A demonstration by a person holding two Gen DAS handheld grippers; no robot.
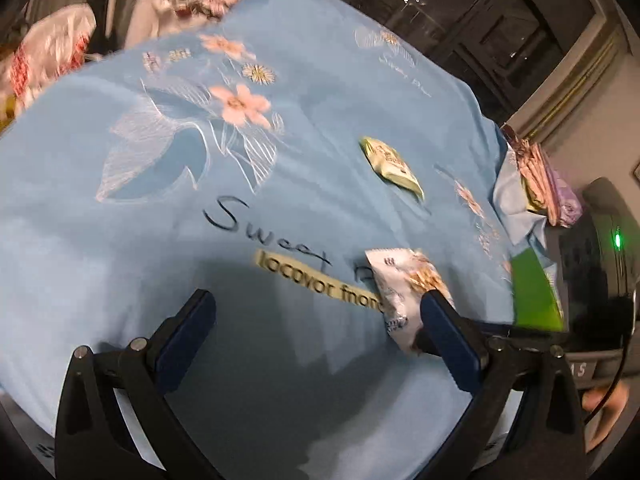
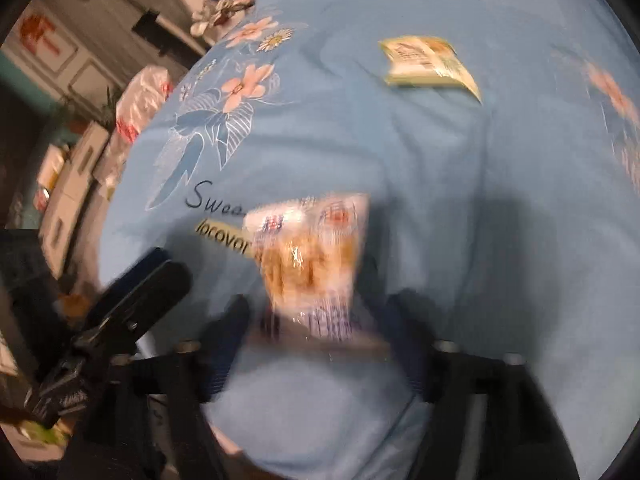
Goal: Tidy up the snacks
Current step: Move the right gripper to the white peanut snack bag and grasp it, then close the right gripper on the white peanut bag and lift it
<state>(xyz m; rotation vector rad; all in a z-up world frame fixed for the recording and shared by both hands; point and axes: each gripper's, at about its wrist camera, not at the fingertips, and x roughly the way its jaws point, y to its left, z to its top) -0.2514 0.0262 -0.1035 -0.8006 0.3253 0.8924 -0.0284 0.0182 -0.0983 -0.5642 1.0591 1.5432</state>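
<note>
We are viewing a snack-sorting task that we are judging to be only partly done. Two packets are lying loose on the blue floral cloth (image 1: 304, 60): a white snack packet (image 1: 404, 292) at about four o'clock in the left wrist view, and a pale green packet (image 1: 390, 162) at about two o'clock, well apart from it. A small heap of packets (image 1: 548, 184) is sitting at the cloth's three o'clock edge, seemingly the sorted pile.

The left gripper (image 1: 316, 320) is standing wide open and empty, its right finger just beside the white packet. The right gripper (image 2: 316, 344) is hovering with its jaws apart and the blurred white packet (image 2: 312, 256) between them; we cannot tell whether the pads are touching it.

Dim room: dark panelled wall (image 1: 500, 20) at one o'clock, plastic bag (image 1: 44, 52) at ten.
</note>
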